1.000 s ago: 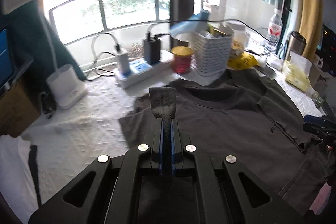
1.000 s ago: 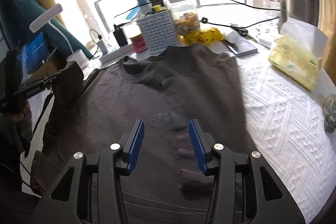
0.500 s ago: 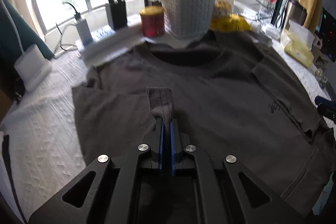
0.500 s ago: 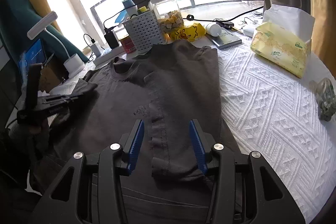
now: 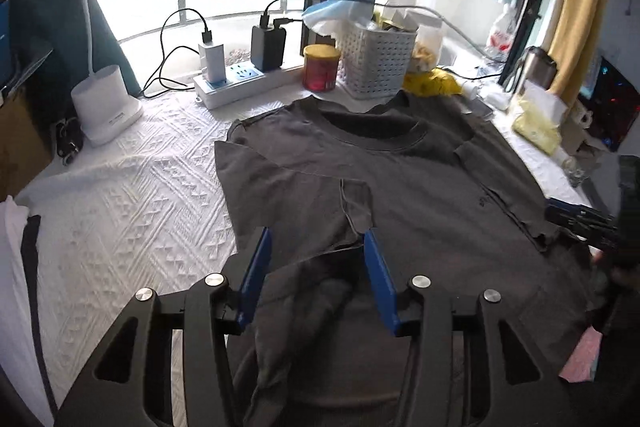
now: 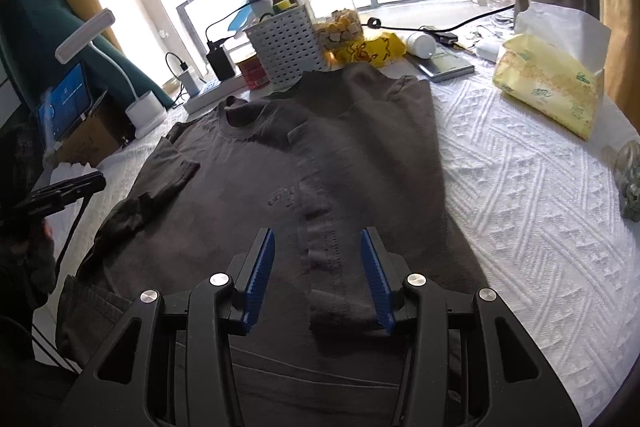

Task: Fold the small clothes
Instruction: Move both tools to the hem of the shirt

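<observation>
A dark grey T-shirt (image 5: 400, 187) lies spread front-up on a bench covered with a white textured cloth (image 5: 132, 211), its collar toward the window and the clutter at the far edge. Both of its sides are folded inward over the body: in the right wrist view one long folded panel with a stitched hem runs down the middle of the shirt, and a sleeve lies doubled over on the opposite side.

The left hand-held gripper (image 5: 316, 275) points down at the near part of the shirt. Its jaws are opening, the blue pads standing clear on either side of a loose, rumpled fold of the grey fabric that sits between them; the pads do not press it. The right hand-held gripper (image 6: 318, 283) hovers over the hemmed panel with its jaws parted and released, gripping nothing; the cloth lies flat below it.

Beyond the collar stand a white perforated basket (image 5: 380, 63), a red jar with a yellow lid (image 5: 320, 69) and a white power strip (image 5: 232, 83) with chargers plugged in. A white desk lamp base (image 5: 106, 103) sits off to one side, and a yellow tissue pack (image 6: 552, 83) rests on the cloth, apart from the shirt.
</observation>
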Action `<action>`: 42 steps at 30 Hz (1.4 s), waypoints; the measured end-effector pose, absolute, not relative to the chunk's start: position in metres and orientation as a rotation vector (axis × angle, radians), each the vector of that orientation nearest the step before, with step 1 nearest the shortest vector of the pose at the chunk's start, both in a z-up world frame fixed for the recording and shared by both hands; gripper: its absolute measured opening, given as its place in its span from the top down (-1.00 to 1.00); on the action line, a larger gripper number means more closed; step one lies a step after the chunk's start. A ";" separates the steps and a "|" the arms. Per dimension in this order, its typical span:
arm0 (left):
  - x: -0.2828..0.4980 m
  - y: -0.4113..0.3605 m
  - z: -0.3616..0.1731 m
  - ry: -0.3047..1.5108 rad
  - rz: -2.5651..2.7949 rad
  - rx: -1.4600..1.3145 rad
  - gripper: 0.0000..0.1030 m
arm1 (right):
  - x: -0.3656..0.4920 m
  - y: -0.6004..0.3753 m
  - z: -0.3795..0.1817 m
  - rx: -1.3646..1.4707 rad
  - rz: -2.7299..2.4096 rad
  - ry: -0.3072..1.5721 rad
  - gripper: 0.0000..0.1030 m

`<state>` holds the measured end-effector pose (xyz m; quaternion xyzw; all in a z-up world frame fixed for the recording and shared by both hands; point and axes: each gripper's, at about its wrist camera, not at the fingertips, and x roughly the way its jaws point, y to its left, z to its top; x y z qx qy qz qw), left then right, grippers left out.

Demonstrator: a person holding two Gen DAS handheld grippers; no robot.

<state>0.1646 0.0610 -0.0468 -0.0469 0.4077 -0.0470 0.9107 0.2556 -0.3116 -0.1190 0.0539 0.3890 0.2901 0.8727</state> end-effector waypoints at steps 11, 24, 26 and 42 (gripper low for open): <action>0.164 0.072 -0.091 0.961 -0.078 -0.147 0.00 | 0.247 -0.307 -0.113 0.096 0.590 0.813 0.08; 0.139 0.001 -0.081 0.972 -0.408 -0.105 -0.01 | 0.237 -0.319 -0.116 0.111 0.581 0.811 0.08; 0.143 0.003 -0.068 0.924 -0.377 -0.091 -0.01 | 0.238 -0.324 -0.117 0.118 0.572 0.810 0.08; 0.168 -0.026 -0.098 0.991 -0.354 0.008 -0.15 | 0.224 -0.356 -0.122 0.121 0.519 0.811 0.08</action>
